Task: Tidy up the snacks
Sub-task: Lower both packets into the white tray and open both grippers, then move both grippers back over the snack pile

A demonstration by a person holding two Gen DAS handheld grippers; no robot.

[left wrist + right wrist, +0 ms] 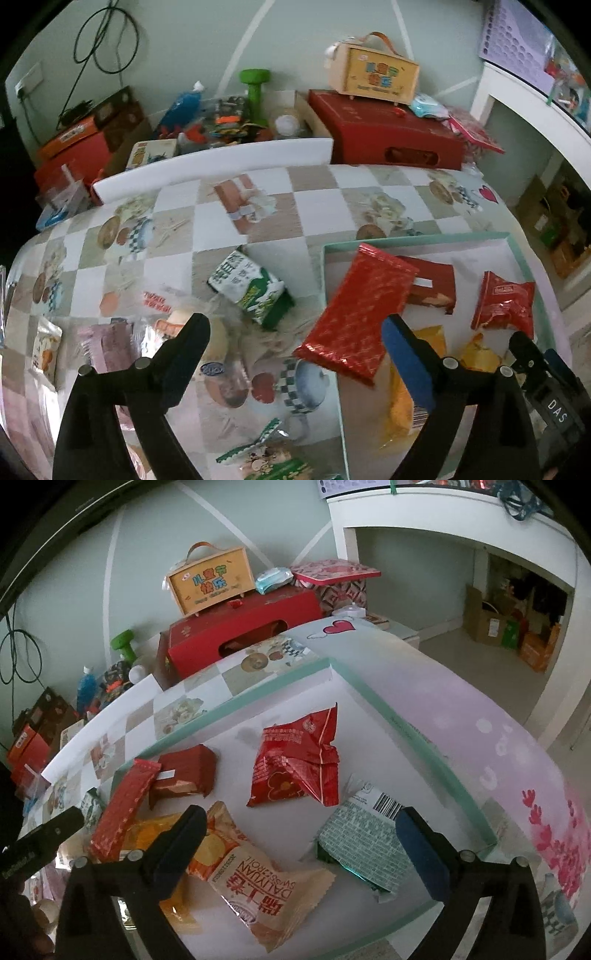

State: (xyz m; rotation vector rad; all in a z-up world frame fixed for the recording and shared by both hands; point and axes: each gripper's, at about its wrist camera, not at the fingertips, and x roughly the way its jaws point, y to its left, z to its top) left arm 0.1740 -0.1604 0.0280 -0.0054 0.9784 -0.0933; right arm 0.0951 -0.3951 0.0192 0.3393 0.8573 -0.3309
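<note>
A shallow white box with a mint-green rim (pixel 417 239) (pixel 258 696) sits on the table and holds several snack packets. A long red foil packet (pixel 354 310) (pixel 123 808) leans tilted on the box's left rim. Inside lie a brown-red packet (pixel 188 771), a crumpled red bag (pixel 299 760) (pixel 506 301), orange packets (pixel 218 845), a beige Swiss-roll packet (pixel 269 890) and a green-white packet (pixel 365 843). My left gripper (pixel 295 332) is open, just below the red foil packet. My right gripper (pixel 299 827) is open above the box. A green-white packet (pixel 255 288) lies on the tablecloth.
More packets lie on the checked tablecloth at the near left (pixel 110 343) and bottom (pixel 266 454). A white board (pixel 214 166), a red case (pixel 388 136) with a wooden box (pixel 373 74) and clutter stand behind the table. The right gripper shows in the left wrist view (pixel 543 376).
</note>
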